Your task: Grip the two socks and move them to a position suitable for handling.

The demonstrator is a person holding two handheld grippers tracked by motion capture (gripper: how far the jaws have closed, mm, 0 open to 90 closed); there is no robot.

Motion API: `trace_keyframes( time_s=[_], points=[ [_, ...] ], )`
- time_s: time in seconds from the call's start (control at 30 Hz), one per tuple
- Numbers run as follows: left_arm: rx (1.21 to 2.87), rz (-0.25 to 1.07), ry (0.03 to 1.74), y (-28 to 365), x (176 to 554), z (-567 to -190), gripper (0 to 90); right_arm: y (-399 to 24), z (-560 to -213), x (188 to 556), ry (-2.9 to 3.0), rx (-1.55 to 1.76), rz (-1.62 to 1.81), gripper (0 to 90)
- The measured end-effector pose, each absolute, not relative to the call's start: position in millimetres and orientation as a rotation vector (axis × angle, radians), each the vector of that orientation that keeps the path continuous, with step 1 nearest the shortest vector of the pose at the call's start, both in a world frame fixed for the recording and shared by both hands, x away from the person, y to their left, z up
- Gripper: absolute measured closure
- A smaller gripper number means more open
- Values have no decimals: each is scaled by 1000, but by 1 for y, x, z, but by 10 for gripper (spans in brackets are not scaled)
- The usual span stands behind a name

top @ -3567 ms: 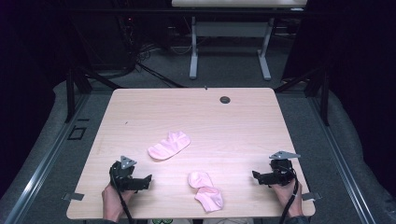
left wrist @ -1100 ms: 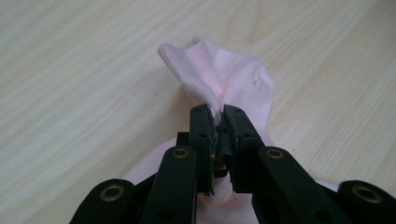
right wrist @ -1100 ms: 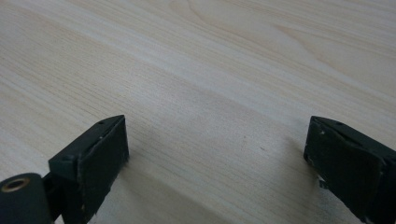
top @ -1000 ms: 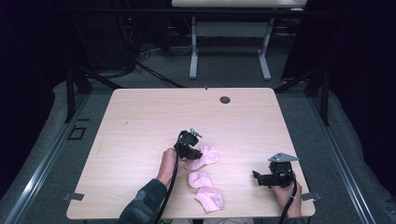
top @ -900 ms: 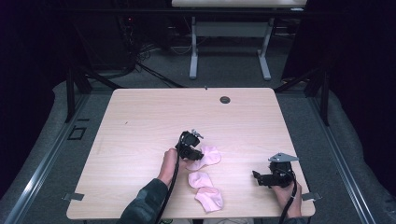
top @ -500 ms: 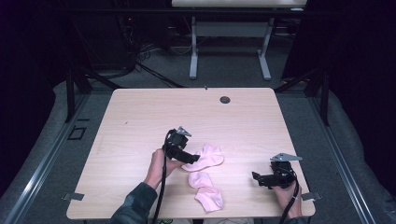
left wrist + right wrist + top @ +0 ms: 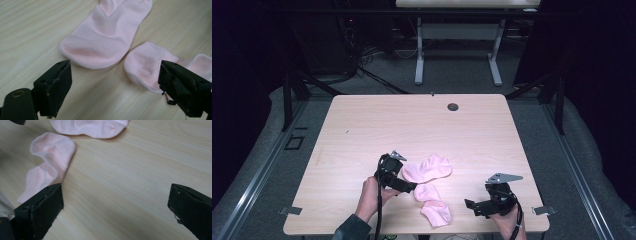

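With the flat pink cotton sock (image 7: pixel 427 169) released touching the crumpled pink sock (image 7: pixel 434 203) near the table's front edge, the left gripper (image 7: pixel 404 186), jaws just opened and empty, needed a clean retreat, while the right gripper (image 7: pixel 471 207) waited open.

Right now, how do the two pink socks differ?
The far sock lies flat and spread out; the near sock is folded and bunched. The far sock lies right beside the open left gripper; the near sock lies toward the table's front edge. Both are pink ankle socks.
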State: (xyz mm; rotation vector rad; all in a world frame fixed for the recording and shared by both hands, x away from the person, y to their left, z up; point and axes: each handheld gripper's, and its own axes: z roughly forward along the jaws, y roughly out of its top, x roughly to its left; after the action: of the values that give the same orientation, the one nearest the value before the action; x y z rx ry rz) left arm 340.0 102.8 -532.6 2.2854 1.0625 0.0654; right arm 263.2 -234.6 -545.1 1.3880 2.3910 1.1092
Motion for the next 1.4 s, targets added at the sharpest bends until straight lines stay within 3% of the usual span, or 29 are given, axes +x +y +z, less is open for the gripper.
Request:
trace_keyframes(
  time_s=[0.13,0.4,0.7,1.03,1.17,1.4],
  points=[
    [2262,5,1081,102,333,-543,211,-216,-544,255,2451,1355,1068,14],
    [2261,-47,1078,92,331,-549,327,-190,-555,248,2551,1338,1066,172],
    [2285,-101,1061,83,335,-551,526,-173,-562,247,2608,1339,1079,467],
    [2323,-110,1014,76,333,-557,875,-166,-568,246,2625,1337,1059,786],
    [2318,-120,1002,75,335,-558,888,-168,-568,246,2627,1347,1059,857],
    [2285,-96,982,75,336,-548,892,-178,-563,248,2586,1358,1050,872]
  ],
)
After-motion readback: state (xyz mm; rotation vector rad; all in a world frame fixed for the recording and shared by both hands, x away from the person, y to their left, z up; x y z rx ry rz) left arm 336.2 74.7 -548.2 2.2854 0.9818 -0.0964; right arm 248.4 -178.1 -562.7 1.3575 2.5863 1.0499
